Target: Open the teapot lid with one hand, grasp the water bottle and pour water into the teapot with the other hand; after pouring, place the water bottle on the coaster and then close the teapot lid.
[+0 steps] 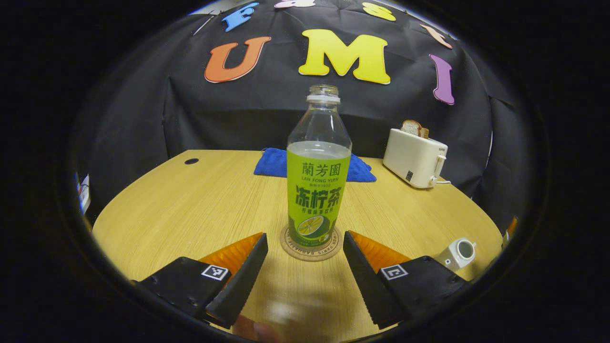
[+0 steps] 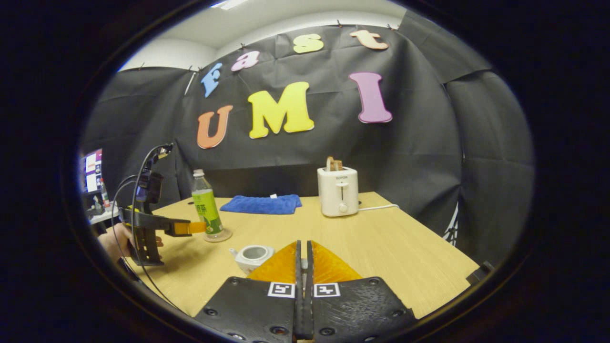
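The water bottle (image 1: 318, 166) stands on its coaster (image 1: 310, 247) mid-desk, left gripper (image 1: 305, 252) spread apart around nothing; right gripper (image 2: 303, 259) is pinched together, seemingly on the lid, above the open teapot (image 2: 252, 256).

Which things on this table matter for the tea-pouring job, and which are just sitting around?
For the job: clear water bottle with green label, round cork coaster beneath it, small white teapot with its lid off.

Lying about: white toaster holding bread, folded blue cloth.

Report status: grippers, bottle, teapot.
Left gripper open, just short of water bottle, which stands on coaster. Right gripper shut, lid not visible between fingers. Teapot open, lidless. Nothing in the way.
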The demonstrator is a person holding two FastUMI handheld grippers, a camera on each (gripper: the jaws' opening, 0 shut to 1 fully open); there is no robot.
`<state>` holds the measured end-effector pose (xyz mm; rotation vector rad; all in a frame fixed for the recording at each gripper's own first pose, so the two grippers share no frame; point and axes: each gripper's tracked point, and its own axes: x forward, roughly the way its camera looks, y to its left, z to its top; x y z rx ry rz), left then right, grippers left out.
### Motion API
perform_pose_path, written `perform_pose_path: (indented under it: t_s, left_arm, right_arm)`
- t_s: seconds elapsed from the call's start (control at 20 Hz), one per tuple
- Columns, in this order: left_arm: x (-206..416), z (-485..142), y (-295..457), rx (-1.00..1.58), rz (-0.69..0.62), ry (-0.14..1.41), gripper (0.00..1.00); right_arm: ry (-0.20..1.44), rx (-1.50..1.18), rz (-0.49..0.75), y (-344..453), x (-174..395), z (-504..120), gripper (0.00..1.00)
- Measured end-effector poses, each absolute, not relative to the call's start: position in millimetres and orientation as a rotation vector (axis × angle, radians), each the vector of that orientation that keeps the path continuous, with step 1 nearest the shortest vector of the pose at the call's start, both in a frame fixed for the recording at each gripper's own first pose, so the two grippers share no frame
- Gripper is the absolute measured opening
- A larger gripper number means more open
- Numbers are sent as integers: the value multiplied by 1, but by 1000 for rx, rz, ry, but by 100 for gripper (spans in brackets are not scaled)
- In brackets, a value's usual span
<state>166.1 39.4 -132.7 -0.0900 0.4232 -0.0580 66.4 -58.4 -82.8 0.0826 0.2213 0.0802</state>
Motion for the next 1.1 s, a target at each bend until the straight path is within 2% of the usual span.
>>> perform_pose_path:
  t_s: [0.5, 1.1]
  left_arm:
    - [84, -67, 89, -82, 46, 224, 99]
    - [53, -39, 98, -17, 89, 117, 99]
  right_arm:
    - [156, 17, 249, 18, 104, -60, 0]
    - [235, 19, 264, 32, 142, -105, 0]
